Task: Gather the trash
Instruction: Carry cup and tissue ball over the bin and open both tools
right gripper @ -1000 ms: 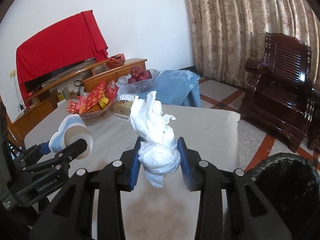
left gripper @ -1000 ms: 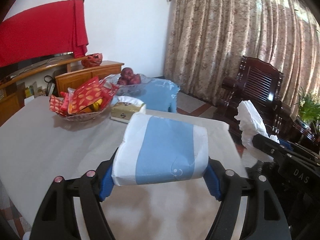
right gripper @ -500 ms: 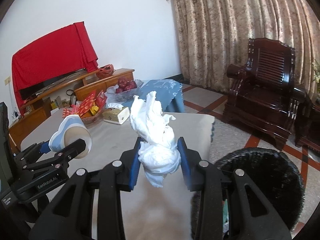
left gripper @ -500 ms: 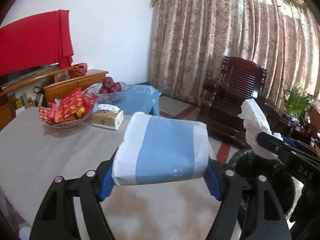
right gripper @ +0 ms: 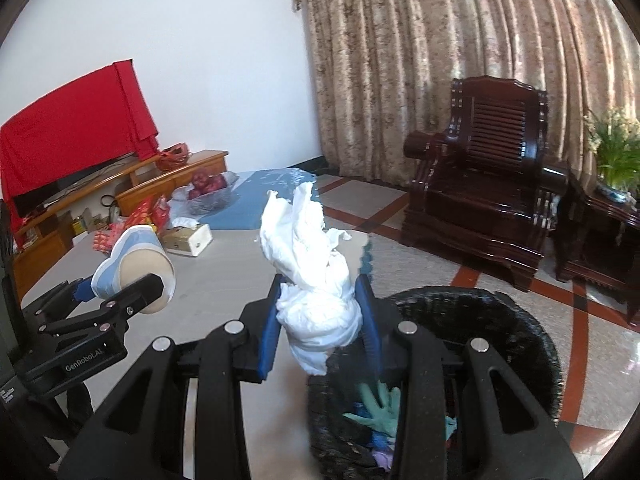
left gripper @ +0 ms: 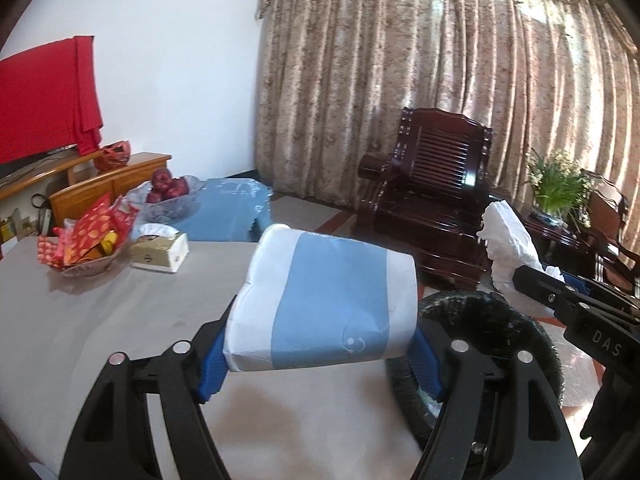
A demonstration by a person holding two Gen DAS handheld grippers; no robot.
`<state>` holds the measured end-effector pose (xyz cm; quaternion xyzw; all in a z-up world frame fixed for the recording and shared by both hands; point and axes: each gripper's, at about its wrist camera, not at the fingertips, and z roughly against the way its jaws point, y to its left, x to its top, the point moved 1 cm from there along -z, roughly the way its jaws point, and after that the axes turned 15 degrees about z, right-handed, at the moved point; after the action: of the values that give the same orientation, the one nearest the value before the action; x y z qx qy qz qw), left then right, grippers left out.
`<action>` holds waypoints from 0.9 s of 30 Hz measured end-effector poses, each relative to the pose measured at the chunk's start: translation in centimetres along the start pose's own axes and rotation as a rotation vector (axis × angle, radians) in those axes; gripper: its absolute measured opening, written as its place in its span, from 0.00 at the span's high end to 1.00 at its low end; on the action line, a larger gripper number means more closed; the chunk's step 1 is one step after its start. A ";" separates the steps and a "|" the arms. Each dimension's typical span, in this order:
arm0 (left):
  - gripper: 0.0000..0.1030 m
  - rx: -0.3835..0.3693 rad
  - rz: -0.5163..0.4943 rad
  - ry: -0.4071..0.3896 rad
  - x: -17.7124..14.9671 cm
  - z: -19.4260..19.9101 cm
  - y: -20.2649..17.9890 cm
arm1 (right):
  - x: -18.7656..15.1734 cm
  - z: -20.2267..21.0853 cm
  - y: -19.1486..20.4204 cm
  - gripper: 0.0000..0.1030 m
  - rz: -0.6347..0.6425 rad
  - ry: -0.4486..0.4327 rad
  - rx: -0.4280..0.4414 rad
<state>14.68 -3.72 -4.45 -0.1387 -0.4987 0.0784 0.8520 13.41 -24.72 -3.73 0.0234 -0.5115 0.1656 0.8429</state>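
The left gripper [left gripper: 320,360] pinches a crushed blue-and-white paper cup [left gripper: 324,300] lying sideways between its blue pads, above the near right corner of the table [left gripper: 100,320]. The right gripper [right gripper: 320,328] squeezes a wad of white tissue [right gripper: 312,280] at the table's right edge, beside the black bin [right gripper: 500,320], whose near rim its fingers hide. Crumpled bits in the bin are hard to identify. Farther, near the table's far edge, sit a tissue box [left gripper: 160,250] and a snack bowl [left gripper: 86,248].
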 end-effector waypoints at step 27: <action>0.29 -0.199 -0.143 0.091 -4.5 -6.4 -11.3 | -6.3 0.9 -10.8 0.67 -0.083 0.083 -0.213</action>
<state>18.03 -16.69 -7.59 -0.1902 -0.4735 -0.0388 0.8591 13.26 -36.70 -7.34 -0.0519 -0.4892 0.0763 0.8673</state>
